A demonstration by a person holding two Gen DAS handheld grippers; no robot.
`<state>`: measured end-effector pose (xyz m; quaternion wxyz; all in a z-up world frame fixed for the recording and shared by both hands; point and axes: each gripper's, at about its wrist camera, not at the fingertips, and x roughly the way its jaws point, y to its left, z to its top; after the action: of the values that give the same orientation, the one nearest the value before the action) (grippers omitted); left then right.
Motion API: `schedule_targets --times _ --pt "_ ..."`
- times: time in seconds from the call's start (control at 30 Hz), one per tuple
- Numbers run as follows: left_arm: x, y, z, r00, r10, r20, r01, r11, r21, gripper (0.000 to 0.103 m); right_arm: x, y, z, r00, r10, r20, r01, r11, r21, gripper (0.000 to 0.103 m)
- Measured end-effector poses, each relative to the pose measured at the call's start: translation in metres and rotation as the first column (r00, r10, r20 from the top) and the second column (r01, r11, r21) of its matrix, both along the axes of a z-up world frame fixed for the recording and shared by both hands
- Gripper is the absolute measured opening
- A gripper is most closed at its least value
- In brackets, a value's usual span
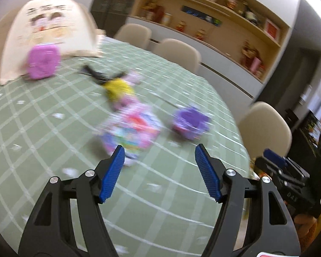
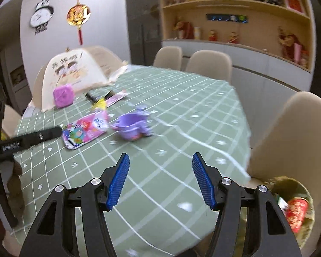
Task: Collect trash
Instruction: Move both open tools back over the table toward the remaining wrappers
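Trash lies on the green checked tablecloth (image 2: 182,111): a pink printed snack pouch (image 2: 85,129), a purple plastic cup (image 2: 131,126), a yellow wrapper (image 2: 99,103), a pink flat wrapper (image 2: 116,97) and a black packet (image 2: 93,95). In the blurred left wrist view the pouch (image 1: 132,128), purple cup (image 1: 190,124) and yellow wrapper (image 1: 117,87) lie just ahead of my left gripper (image 1: 159,151), which is open and empty. My right gripper (image 2: 160,158) is open and empty above the table's near edge. A bin (image 2: 297,207) holding red trash sits below at the right.
A cream mesh food cover (image 2: 79,72) and a pink box (image 2: 64,96) stand at the table's far left. Beige chairs (image 2: 293,132) ring the table. My left gripper's body (image 2: 25,141) shows at the left of the right wrist view. Shelves line the back wall.
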<state>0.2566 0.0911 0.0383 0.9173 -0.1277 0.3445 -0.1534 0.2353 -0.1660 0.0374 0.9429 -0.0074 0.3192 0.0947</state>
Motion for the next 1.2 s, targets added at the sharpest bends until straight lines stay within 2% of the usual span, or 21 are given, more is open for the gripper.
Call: schedule_targets --times 0.1,0.2,0.27,0.33,0.43,0.5,0.57,0.73,0.8,0.9,0.97,1.1,1.2 --pt "0.018 0.035 0.001 0.998 0.057 0.011 -0.057 0.998 0.014 0.066 0.014 0.021 -0.007 0.999 0.04 -0.022 -0.04 0.999 -0.007 0.058" --pt "0.041 0.053 0.003 0.998 0.053 0.04 -0.054 0.998 0.016 0.067 0.027 0.042 -0.014 0.997 0.063 -0.044 -0.064 0.998 -0.021 0.058" --pt "0.061 0.056 0.004 0.998 -0.004 0.059 0.003 1.0 0.021 0.067 0.032 0.053 -0.017 0.997 0.07 -0.04 -0.072 0.996 -0.061 0.058" --pt "0.083 0.048 0.005 0.993 -0.091 0.079 0.086 0.994 0.064 0.067 0.035 0.06 -0.019 0.996 0.083 -0.034 -0.086 0.991 -0.104 0.058" --pt "0.124 0.032 0.007 0.969 -0.217 0.118 0.189 0.959 0.211 0.067 0.04 0.062 -0.022 0.988 0.147 -0.053 -0.152 0.984 -0.098 0.058" --pt "0.148 0.024 0.004 0.959 -0.266 0.095 0.233 0.936 0.265 0.067 0.043 0.057 -0.023 0.981 0.183 -0.062 -0.186 0.981 -0.059 0.058" --pt "0.181 0.016 -0.002 0.958 -0.283 0.047 0.255 0.917 0.307 0.067 0.046 0.052 -0.022 0.986 0.161 -0.048 -0.163 0.985 -0.055 0.058" --pt "0.248 0.016 -0.02 0.965 -0.26 -0.045 0.261 0.916 0.305 0.067 0.059 0.032 -0.018 0.992 0.115 -0.043 -0.113 0.993 0.044 0.058" --pt "0.269 0.025 -0.027 0.96 -0.263 -0.098 0.28 0.925 0.256 0.067 0.066 0.023 -0.019 0.993 0.095 -0.065 -0.09 0.992 0.084 0.058" --pt "0.278 0.04 -0.04 0.934 -0.296 -0.201 0.329 0.932 0.152 0.067 0.075 0.018 -0.022 0.99 0.101 -0.095 -0.091 0.99 0.104 0.058" --pt "0.267 0.047 -0.046 0.919 -0.332 -0.213 0.361 0.925 0.116 0.067 0.077 0.018 -0.025 0.988 0.112 -0.107 -0.101 0.99 0.098 0.058" --pt "0.228 0.052 -0.046 0.9 -0.392 -0.192 0.419 0.899 0.125 0.067 0.077 0.024 -0.029 0.98 0.149 -0.13 -0.134 0.984 0.115 0.058" --pt "0.208 0.049 -0.046 0.905 -0.383 -0.187 0.412 0.897 0.158 0.067 0.072 0.032 -0.03 0.978 0.167 -0.125 -0.154 0.982 0.104 0.058"
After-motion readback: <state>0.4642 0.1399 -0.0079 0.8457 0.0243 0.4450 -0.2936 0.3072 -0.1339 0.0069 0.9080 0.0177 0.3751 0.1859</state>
